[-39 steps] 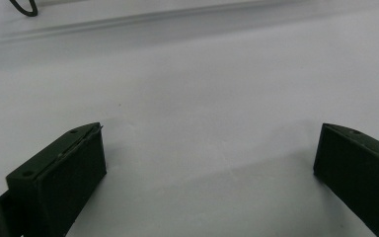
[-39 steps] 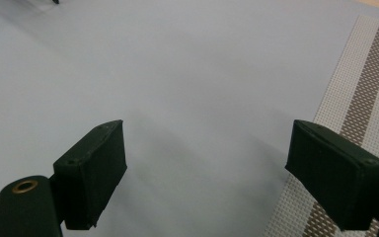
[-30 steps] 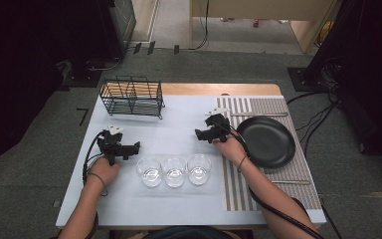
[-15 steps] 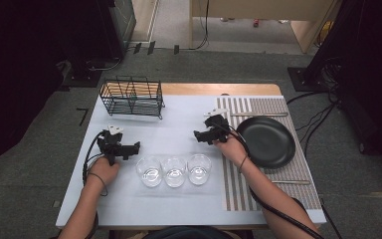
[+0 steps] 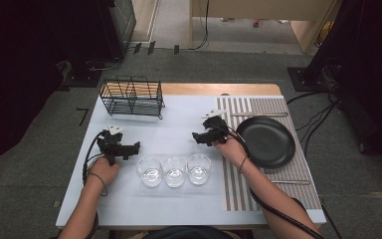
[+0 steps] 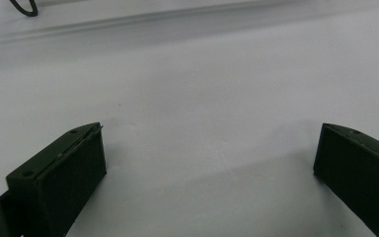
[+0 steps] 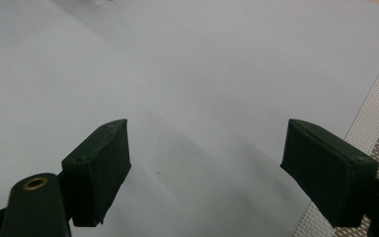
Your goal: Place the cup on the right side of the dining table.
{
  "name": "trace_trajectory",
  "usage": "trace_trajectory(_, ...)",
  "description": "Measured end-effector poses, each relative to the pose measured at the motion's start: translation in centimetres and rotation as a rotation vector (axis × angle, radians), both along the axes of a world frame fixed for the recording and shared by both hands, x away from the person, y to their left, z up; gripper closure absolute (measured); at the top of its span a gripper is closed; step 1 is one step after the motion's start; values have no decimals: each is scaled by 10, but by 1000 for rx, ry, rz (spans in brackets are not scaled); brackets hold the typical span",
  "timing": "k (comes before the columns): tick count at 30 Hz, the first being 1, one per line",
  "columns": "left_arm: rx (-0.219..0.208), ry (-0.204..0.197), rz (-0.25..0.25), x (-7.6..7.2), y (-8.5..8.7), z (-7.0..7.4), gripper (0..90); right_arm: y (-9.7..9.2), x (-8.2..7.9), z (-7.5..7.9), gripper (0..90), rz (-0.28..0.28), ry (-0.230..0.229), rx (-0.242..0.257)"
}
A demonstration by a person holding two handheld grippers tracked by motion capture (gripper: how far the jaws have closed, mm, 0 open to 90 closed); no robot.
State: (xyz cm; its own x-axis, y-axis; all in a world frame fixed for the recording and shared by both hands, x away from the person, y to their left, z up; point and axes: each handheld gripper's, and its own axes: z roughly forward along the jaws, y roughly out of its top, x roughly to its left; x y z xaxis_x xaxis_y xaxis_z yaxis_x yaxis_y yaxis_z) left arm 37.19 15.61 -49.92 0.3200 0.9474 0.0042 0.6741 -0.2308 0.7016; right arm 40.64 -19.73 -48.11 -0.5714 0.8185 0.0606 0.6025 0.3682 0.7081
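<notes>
- Bottom of the high view: my two forearms come in, the left at lower left, the right at lower right.
- Just above them, center frame: three clear glasses in a row, left glass (image 5: 150, 171), middle glass (image 5: 174, 171), right glass (image 5: 199, 169), upright and side by side on the white table (image 5: 129, 204).
- Left gripper (image 5: 135, 146) sits left of center, just beside the left glass and not touching it; in the left gripper view (image 6: 209, 163) the jaws stand wide with bare table between them.
- Right gripper (image 5: 197, 137) is right of center, just above the right glass; its jaws have just been closing, yet the right gripper view (image 7: 205, 158) shows a gap with nothing in it.
- Right side: black plate (image 5: 266, 141) on a striped mat (image 5: 236, 189).
- Upper left: wire rack (image 5: 131, 97) at the table's far edge.
</notes>
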Motion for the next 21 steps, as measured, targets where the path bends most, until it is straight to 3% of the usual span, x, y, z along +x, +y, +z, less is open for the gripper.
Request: trace_trajectory(21, 0, 0, 0, 0, 0, 0, 0, 3, -6, 4, 193, 34, 4, 11)
